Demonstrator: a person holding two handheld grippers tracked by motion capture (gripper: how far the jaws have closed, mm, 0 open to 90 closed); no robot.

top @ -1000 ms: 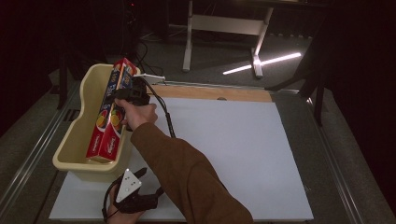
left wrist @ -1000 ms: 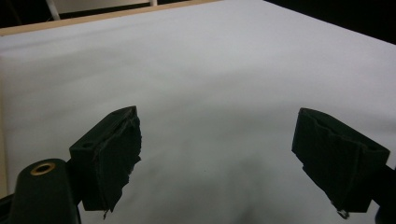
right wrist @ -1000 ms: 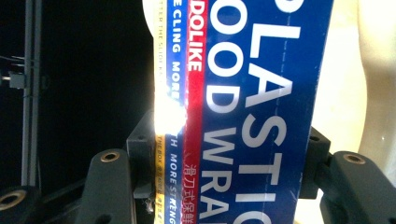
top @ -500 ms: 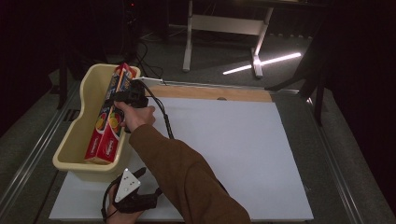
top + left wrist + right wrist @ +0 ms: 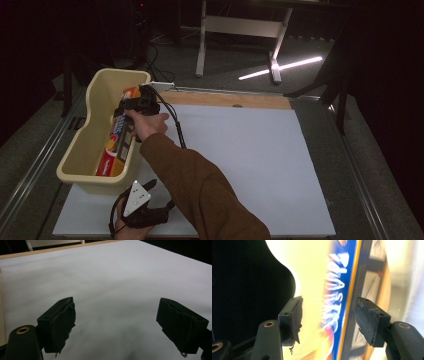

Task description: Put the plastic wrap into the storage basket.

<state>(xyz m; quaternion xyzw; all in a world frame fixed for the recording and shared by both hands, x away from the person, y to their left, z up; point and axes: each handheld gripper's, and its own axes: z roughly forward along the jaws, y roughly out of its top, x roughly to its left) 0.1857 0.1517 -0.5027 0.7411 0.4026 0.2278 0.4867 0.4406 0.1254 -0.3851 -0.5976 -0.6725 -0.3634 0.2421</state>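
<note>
So the plastic wrap box lies inside the cream tub. Right gripper hangs over the tub's far end, jaws spread around the box, not pinching. Left gripper sits just in front of the tub, spread wide and holding nothing.

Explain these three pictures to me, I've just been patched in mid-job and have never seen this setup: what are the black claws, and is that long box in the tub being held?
There is no robot here. A person holds a two-jaw hand tool in each hand.

The high view looks down on a white table. The right gripper reaches into a cream tub at the table's left edge. A long red and blue box lies in it, leaning along the tub's right wall. The left gripper waits near the table's near edge.

The other two pictures come from cameras riding on the tools, looking along their black jaws. In the left gripper view the left gripper is open over bare table.

In the right gripper view the right gripper has its jaws on either side of the box. There seems to be a gap at each pad, so it looks open rather than gripping.
</note>
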